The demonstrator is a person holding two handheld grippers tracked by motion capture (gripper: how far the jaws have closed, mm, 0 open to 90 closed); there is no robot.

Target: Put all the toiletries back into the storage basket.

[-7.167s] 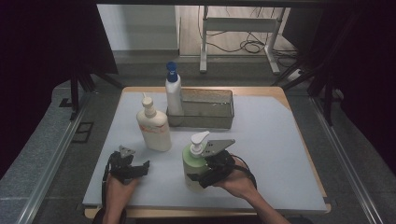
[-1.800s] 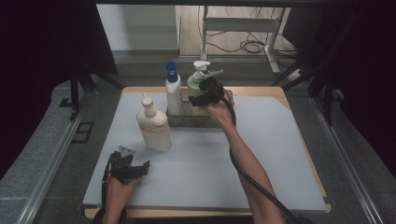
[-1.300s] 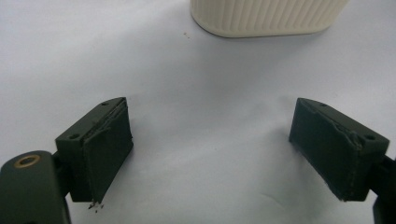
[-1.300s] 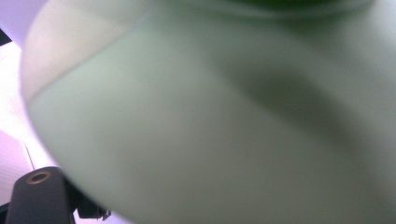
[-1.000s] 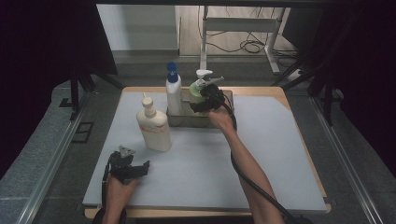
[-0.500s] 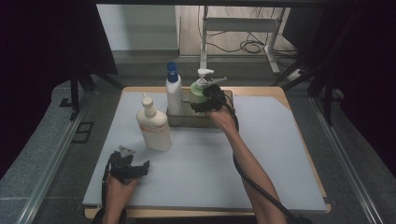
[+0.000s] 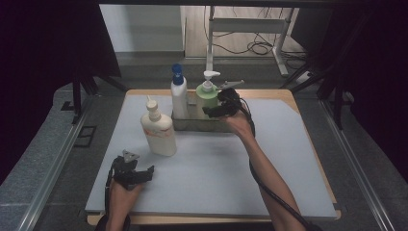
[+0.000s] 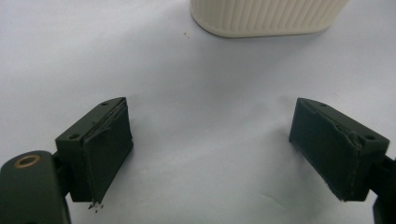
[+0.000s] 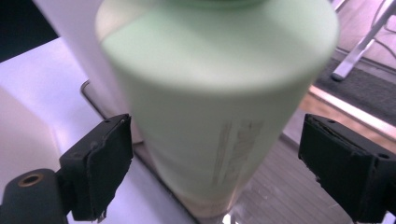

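Table (image 7: 269,183): a pale grey mat is laid over a wooden top, whose edge is seen along the far and near sides.
Metal tray (image 7: 192,124): a shallow grey tray is set at the far middle of the mat; two bottles are stood in it.
Green bottle (image 7: 207,98): a pale green pump bottle with a white pump head is stood upright in the tray, just right of the blue-capped bottle. In the right gripper view its body (image 9: 219,102) is seen between the jaws with its base on the tray floor; a gap is left on each side, so it is not clamped.
Blue-capped bottle (image 7: 179,96): a tall white bottle with a blue pump is stood upright at the tray's left end.
Cream bottle (image 7: 158,131): a cream bottle with a white nozzle is stood on the mat, in front of and left of the tray; its ribbed base (image 8: 266,16) is seen ahead of the left jaws, well apart from them.
Right gripper (image 7: 211,111): it is held just beside the green bottle at the tray's front edge, jaws spread wide around the bottle without pressing on it.
Left gripper (image 7: 144,172): it is rested near the front left of the mat, jaws wide apart with only bare mat between them.
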